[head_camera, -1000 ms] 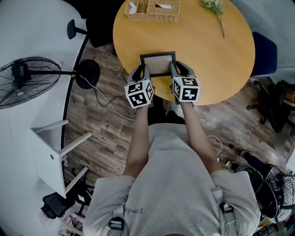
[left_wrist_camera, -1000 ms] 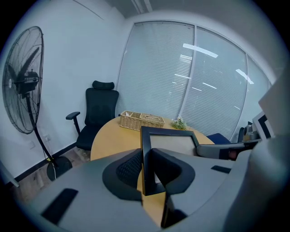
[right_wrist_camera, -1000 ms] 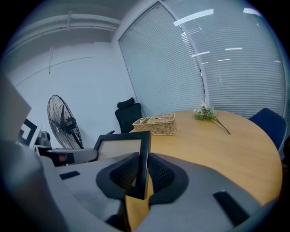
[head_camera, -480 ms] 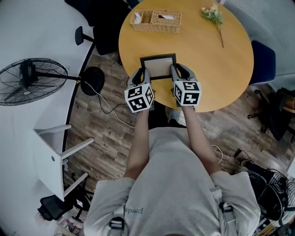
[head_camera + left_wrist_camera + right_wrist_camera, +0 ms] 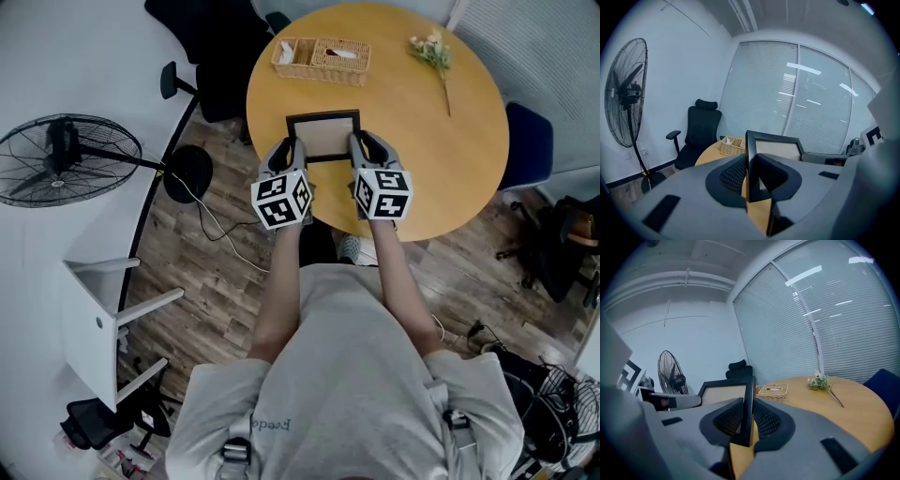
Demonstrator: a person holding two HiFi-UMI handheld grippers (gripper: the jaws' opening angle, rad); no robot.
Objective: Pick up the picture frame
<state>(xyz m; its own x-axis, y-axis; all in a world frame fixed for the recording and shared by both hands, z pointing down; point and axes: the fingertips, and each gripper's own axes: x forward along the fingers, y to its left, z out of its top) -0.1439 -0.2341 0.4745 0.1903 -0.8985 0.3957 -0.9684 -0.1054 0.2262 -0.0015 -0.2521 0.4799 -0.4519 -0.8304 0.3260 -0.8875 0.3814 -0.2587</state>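
Note:
A black picture frame with a pale tan panel hangs above the round wooden table, held at both sides. My left gripper is shut on its left edge, and the dark rail stands pinched between the pads in the left gripper view. My right gripper is shut on the right edge, whose rail runs up between the pads in the right gripper view. The frame tilts with its far edge up.
A wicker basket stands at the table's far side, a sprig of flowers to its right. A black office chair and a floor fan stand left of the table. A blue chair is on the right.
Both grippers have risen with the frame between them, lifting it off the tabletop. The jaws hold as before.

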